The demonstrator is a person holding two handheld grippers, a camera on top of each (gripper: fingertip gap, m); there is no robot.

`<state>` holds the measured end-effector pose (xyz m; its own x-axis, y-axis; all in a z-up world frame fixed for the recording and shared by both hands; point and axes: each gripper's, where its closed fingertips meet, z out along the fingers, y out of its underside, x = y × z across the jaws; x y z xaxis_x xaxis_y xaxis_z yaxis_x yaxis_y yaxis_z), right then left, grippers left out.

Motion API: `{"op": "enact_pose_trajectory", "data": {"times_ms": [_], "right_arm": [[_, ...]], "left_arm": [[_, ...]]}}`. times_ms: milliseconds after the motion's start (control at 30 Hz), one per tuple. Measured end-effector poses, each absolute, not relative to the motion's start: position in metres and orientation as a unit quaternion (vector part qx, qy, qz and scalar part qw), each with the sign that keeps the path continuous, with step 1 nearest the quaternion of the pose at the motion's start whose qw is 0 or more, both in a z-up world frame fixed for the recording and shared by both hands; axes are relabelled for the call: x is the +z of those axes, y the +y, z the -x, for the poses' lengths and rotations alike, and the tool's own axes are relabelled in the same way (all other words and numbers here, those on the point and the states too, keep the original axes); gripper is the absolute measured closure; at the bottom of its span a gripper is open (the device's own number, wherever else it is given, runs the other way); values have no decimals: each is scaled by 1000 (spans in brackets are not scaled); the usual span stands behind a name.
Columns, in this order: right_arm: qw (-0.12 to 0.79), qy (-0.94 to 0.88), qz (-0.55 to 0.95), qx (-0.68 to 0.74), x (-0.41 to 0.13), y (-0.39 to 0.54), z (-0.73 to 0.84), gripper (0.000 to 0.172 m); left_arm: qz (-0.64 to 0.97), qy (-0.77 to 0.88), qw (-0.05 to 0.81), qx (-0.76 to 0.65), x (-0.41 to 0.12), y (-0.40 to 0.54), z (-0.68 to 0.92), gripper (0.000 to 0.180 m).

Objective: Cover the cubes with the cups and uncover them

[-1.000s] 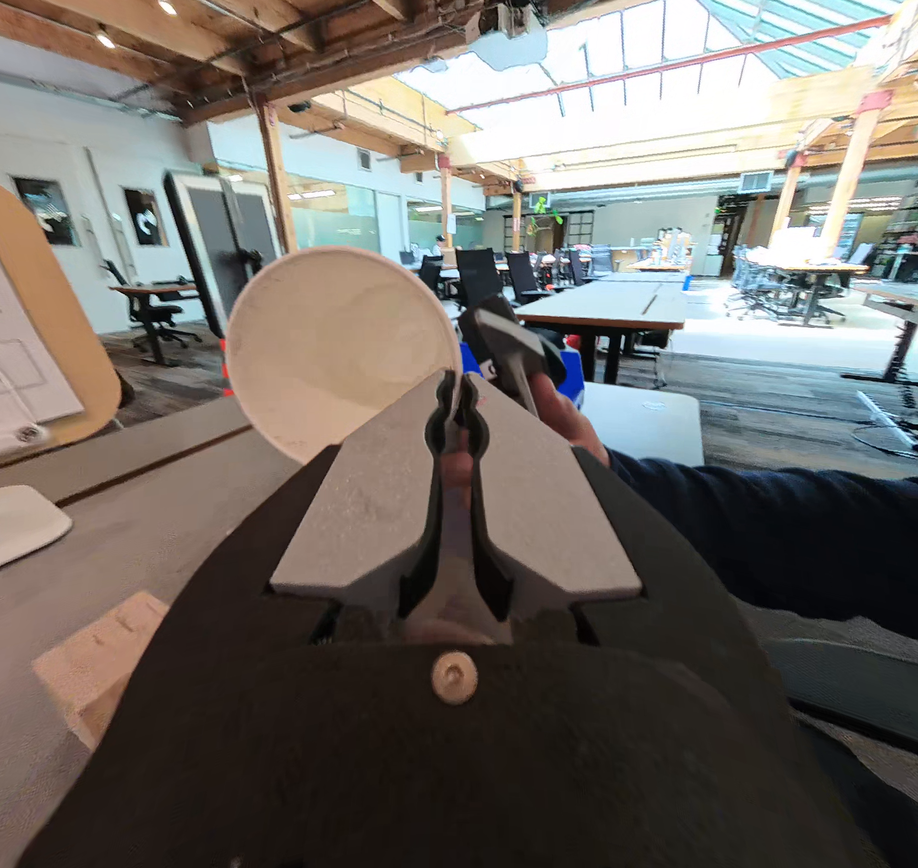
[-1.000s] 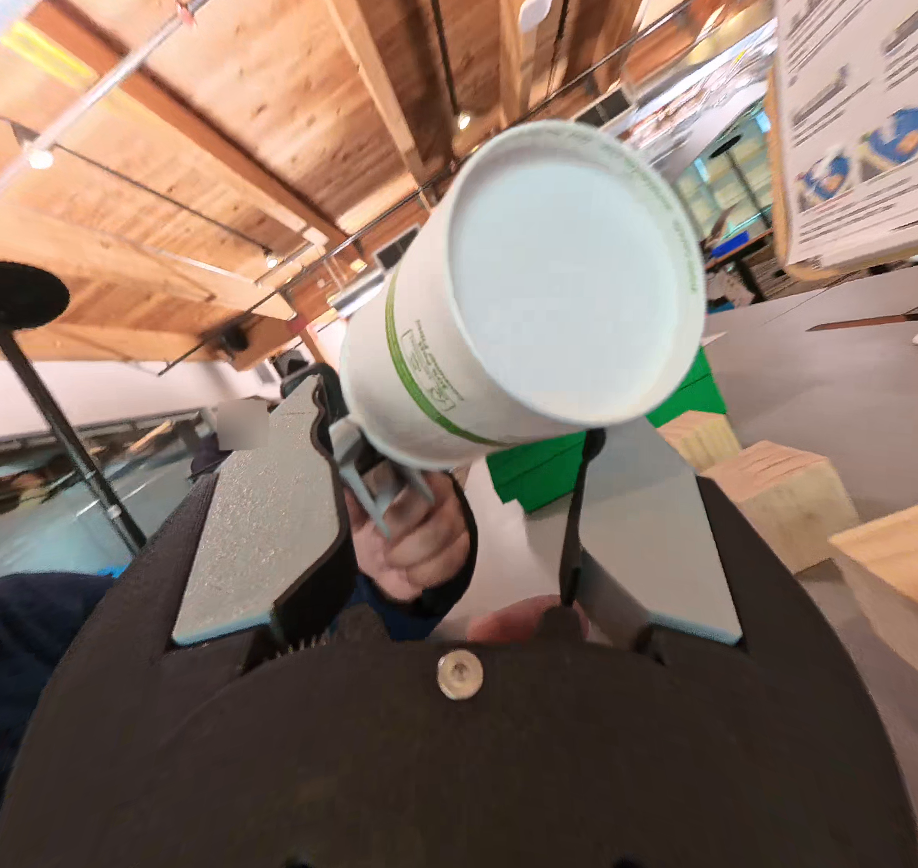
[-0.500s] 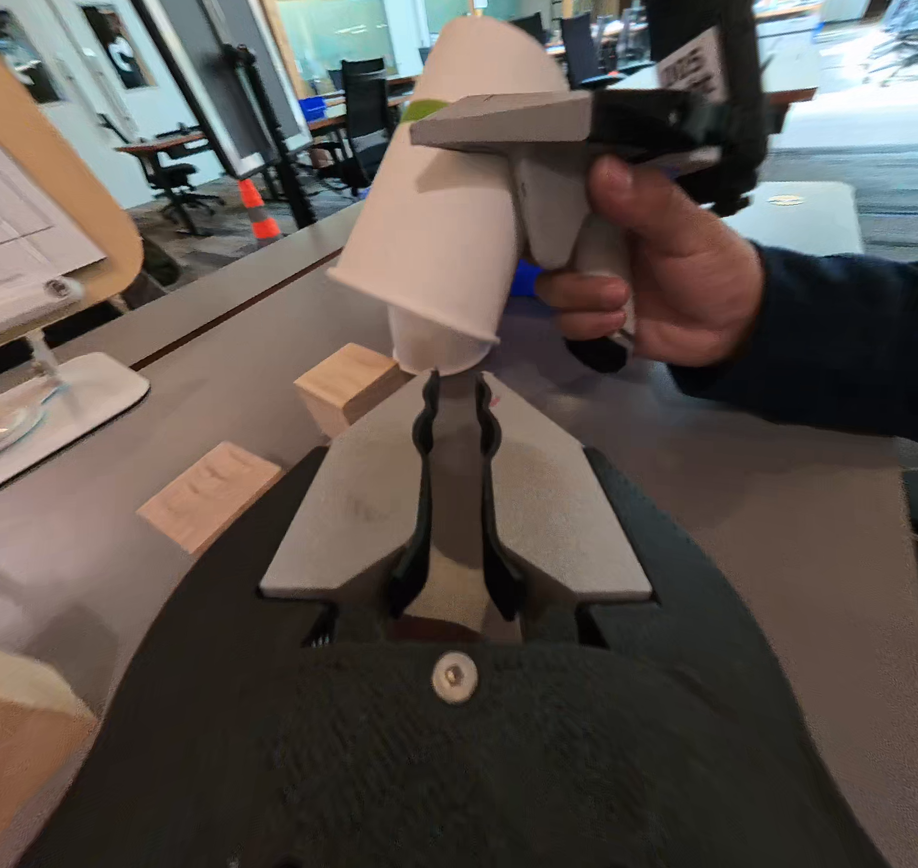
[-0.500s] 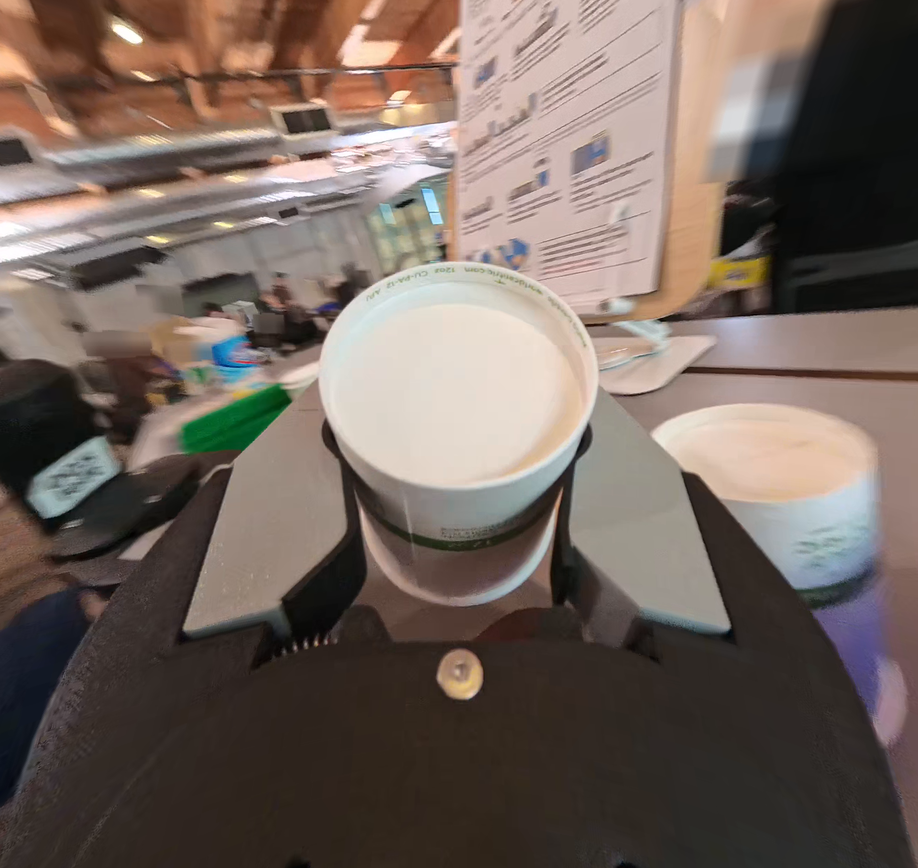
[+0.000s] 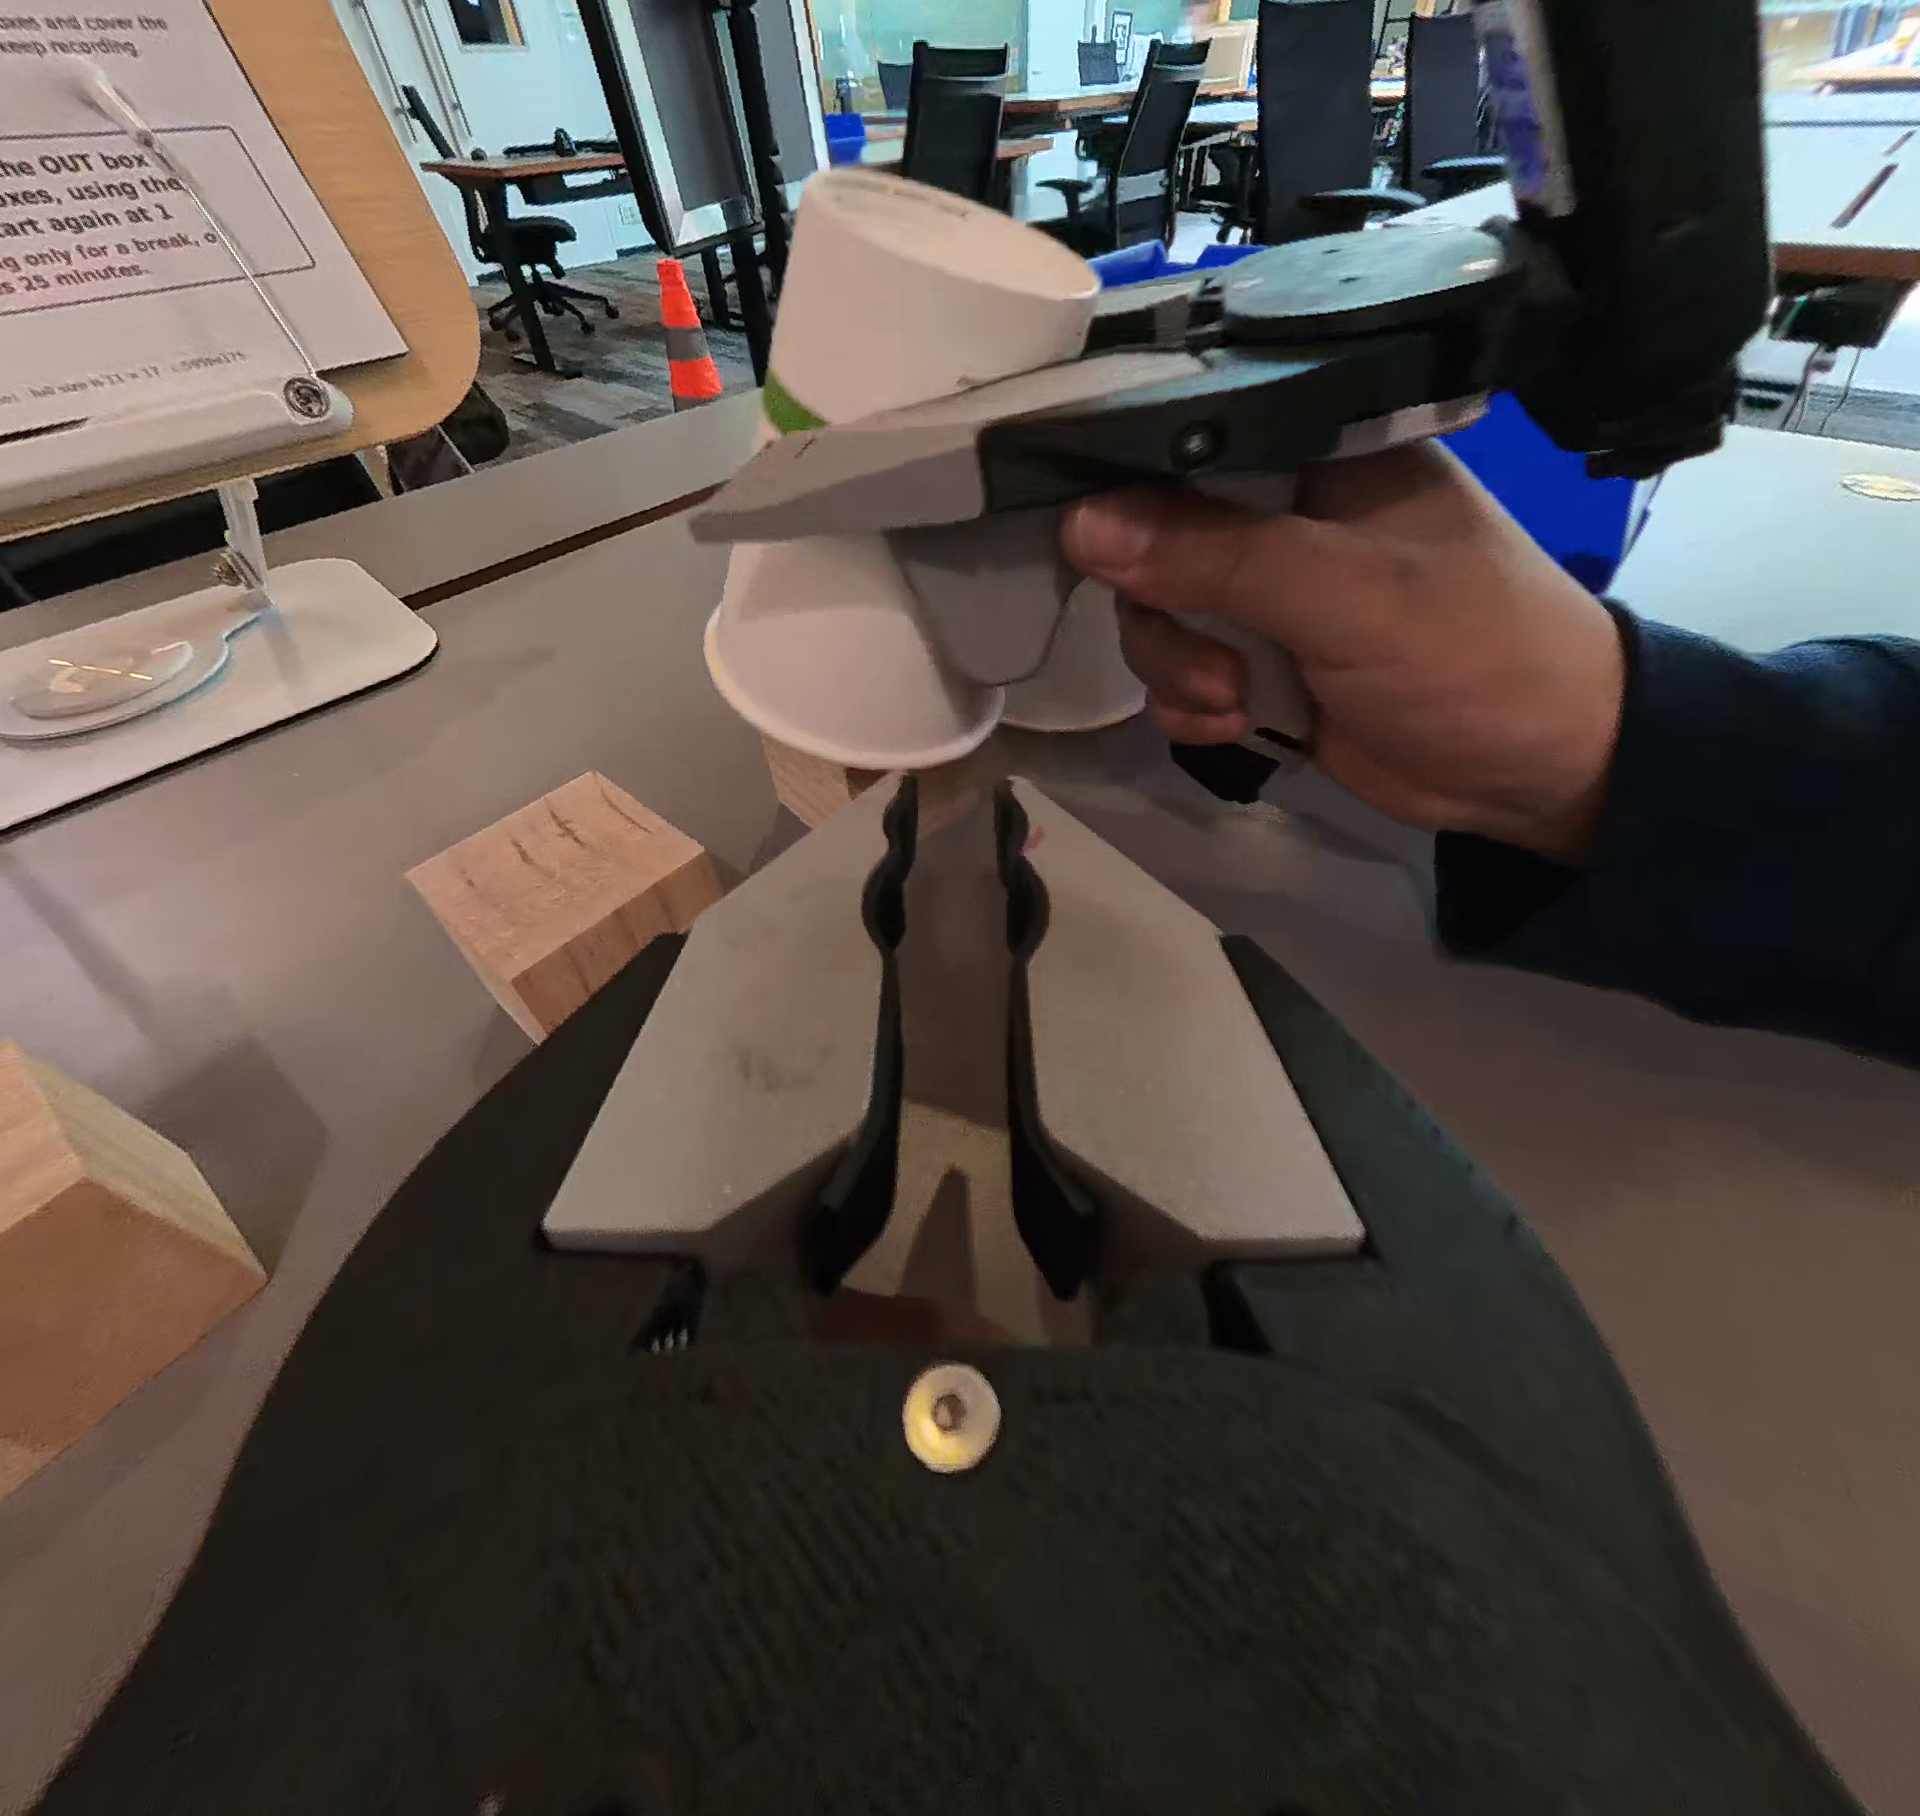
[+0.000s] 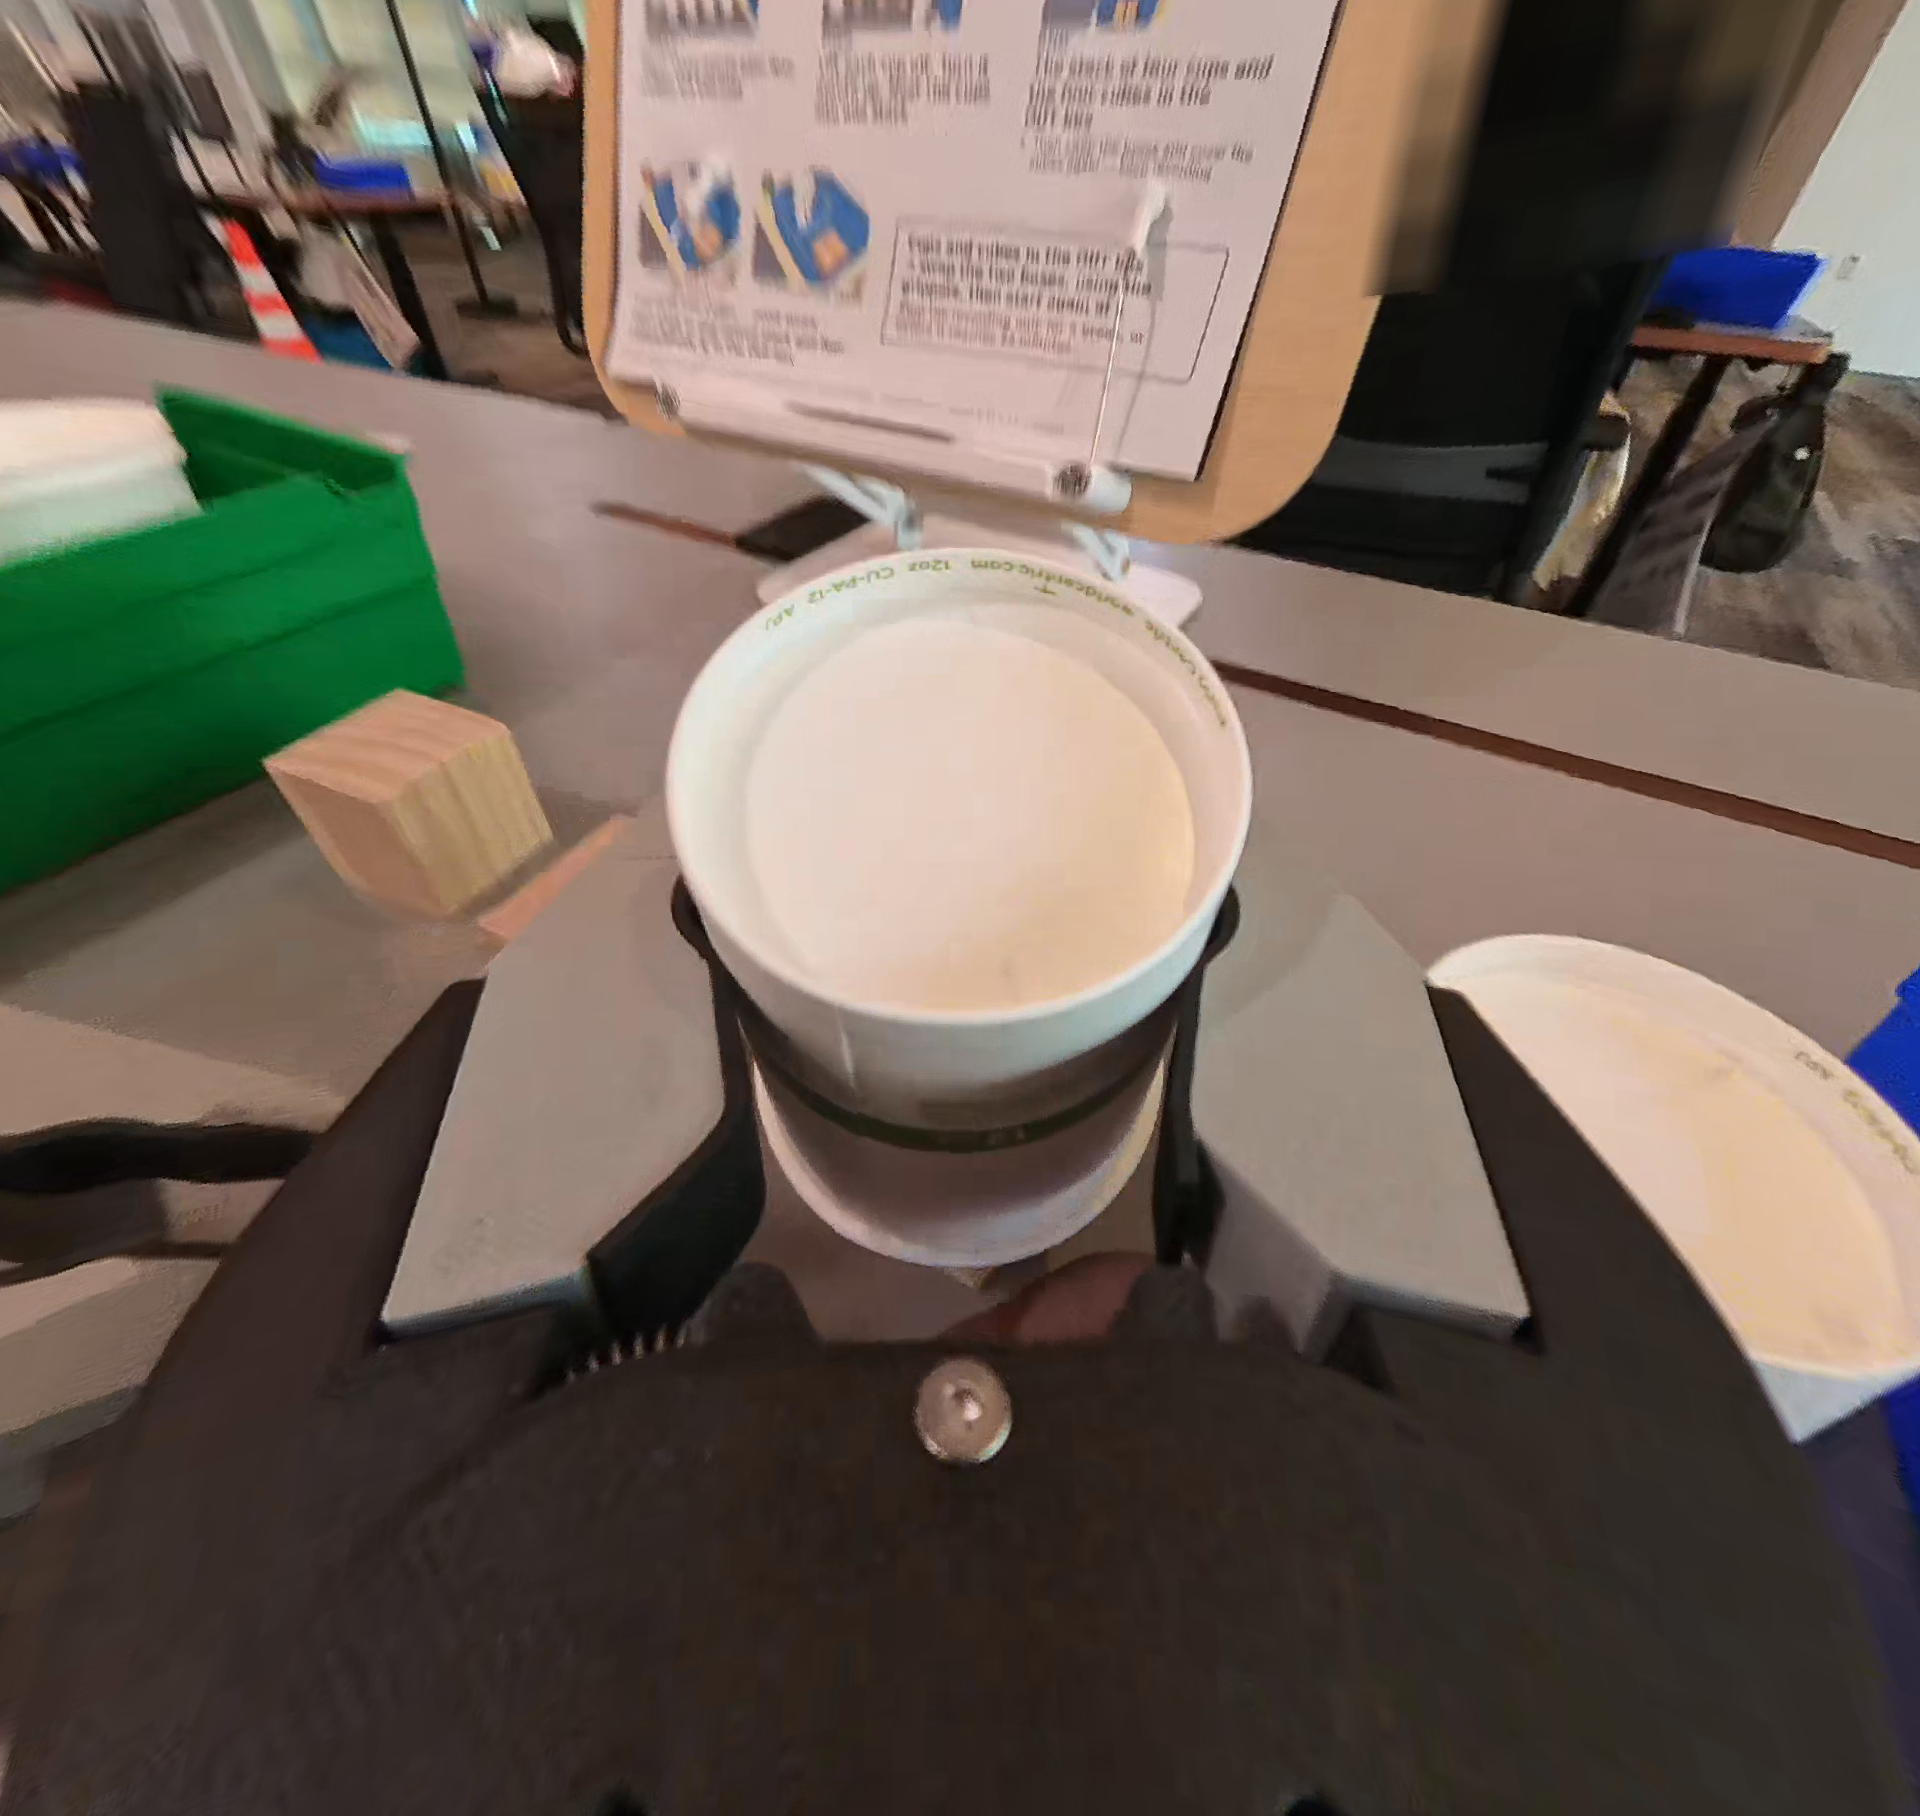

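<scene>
Right gripper (image 6: 961, 935): closed on an inverted white paper cup (image 6: 961, 810), base toward the camera. Both dark pads bear on the cup wall at 3 and 9 o'clock. From the left wrist view the same cup (image 5: 914, 312) hangs tilted above the grey table (image 5: 520, 644), its open rim directly over a wooden cube (image 5: 816, 784), which is partly hidden beneath it. Whether the rim touches the cube cannot be determined. A hand (image 5: 1382, 654) grips the tool's handle.

Left gripper (image 5: 951, 810): jaws stand narrowly apart with nothing between them. Fingertips point at the lowered cup's rim from just beside it.

Second white cup (image 6: 1683, 1164): inverted, at 4 o'clock of the held cup in the right wrist view; its rim (image 5: 1070, 696) shows behind the held cup in the left view.

Further cubes: one (image 5: 561, 893) at 9 o'clock of the left fingertips, one (image 5: 94, 1236) at the left frame edge. In the right view a cube (image 6: 416, 800) lies at 9 o'clock of the held cup, near a green bin (image 6: 208, 623).

An instruction sheet on a wooden stand (image 6: 935, 187) rises at 12 o'clock.
</scene>
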<state>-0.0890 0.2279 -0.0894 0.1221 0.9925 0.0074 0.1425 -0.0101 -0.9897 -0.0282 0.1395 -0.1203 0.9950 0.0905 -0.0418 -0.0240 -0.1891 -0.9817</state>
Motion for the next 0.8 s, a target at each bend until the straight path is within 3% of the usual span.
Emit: {"op": "enact_pose_trajectory", "data": {"times_ms": [400, 800], "right_arm": [[438, -571, 595, 359, -142, 223, 94, 83], [436, -575, 595, 354, -144, 224, 92, 84]], "left_arm": [[778, -24, 624, 70, -124, 139, 33, 166], [778, -47, 624, 58, -125, 137, 40, 166]]}}
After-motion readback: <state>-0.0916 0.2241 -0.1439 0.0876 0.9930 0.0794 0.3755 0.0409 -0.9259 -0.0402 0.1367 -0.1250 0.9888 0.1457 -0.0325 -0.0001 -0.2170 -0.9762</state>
